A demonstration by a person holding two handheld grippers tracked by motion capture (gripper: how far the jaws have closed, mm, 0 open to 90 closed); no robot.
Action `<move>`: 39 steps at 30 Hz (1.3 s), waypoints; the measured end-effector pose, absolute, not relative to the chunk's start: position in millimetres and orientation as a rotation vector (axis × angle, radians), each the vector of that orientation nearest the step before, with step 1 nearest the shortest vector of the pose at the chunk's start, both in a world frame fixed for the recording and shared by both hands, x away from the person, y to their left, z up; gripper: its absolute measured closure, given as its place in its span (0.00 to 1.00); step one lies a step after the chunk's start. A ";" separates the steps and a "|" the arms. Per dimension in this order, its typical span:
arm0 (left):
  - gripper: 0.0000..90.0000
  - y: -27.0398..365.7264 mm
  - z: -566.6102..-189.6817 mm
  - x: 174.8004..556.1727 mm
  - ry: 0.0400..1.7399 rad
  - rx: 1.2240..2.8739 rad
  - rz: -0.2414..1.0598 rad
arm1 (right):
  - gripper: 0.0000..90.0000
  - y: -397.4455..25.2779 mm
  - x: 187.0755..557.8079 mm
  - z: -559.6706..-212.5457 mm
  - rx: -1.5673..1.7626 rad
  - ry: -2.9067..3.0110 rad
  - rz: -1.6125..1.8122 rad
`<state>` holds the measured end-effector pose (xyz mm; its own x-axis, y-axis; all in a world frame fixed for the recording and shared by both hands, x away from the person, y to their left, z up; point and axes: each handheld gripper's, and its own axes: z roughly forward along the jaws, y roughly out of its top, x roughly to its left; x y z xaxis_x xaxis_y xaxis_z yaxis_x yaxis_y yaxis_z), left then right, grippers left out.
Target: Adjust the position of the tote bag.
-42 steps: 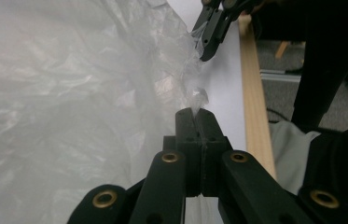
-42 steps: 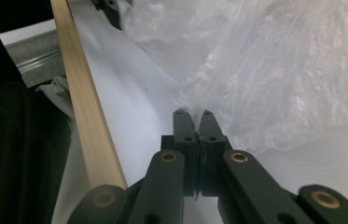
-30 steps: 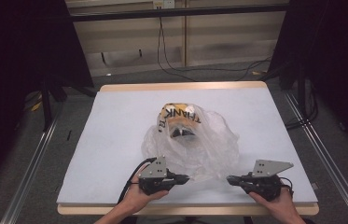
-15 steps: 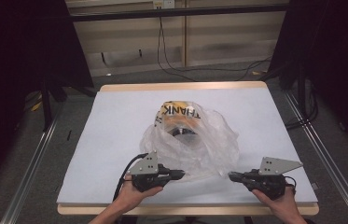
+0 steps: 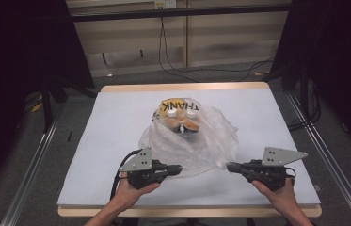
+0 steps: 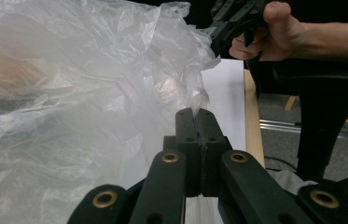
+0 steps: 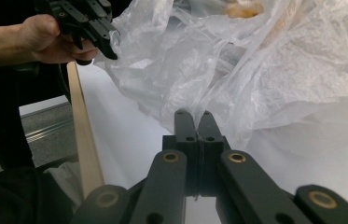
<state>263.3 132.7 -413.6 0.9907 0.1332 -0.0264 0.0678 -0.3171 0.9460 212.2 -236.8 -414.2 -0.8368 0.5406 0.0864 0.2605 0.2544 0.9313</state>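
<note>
A clear plastic bag [image 5: 189,141] printed "THANK" lies crumpled mid-table, with white-capped bottles [image 5: 179,113] and something orange inside. At the bag's near left edge, my left gripper [image 5: 177,168] is shut on a pinch of its film [image 6: 198,100]. The right gripper [image 5: 230,166] is shut on the near right edge, where film [image 7: 218,88] rises from between its jaws. In the left gripper view the left gripper [image 6: 195,113] faces the other hand's gripper [image 6: 227,21] across the bag. The right gripper [image 7: 198,115] likewise faces the other gripper [image 7: 90,23].
The white table top [image 5: 116,122] has a wooden rim [image 5: 178,87], and its front edge lies just below both hands. Metal rails [image 5: 32,165] run along both sides of the table, and cables [image 5: 173,61] lie on the floor behind it.
Both grippers have drawn apart, the left one leftward and the right one rightward. The bag's near edge is stretched wider between them.
</note>
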 end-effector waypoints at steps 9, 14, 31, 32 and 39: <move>1.00 145.5 -398.1 268.2 0.167 1.847 0.101 | 1.00 -236.6 219.7 -389.9 0.686 2.214 1.679; 1.00 152.6 -394.1 271.4 0.171 1.835 0.117 | 1.00 -236.8 222.7 -378.6 0.654 2.193 1.687; 1.00 185.3 -357.9 286.2 0.209 1.744 0.218 | 1.00 -240.0 247.3 -342.2 0.635 2.095 1.758; 1.00 186.4 -354.2 287.5 0.211 1.727 0.226 | 1.00 -239.9 249.5 -339.1 0.635 2.089 1.767; 1.00 198.2 -336.3 298.8 0.233 1.700 0.287 | 1.00 -239.1 263.4 -320.5 0.624 2.052 1.773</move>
<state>298.8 198.2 -336.3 0.9472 0.3155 0.0565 -0.0098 -0.1475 0.9890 263.4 -239.1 -320.5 -0.8390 0.5439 0.0176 0.0965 0.1167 0.9885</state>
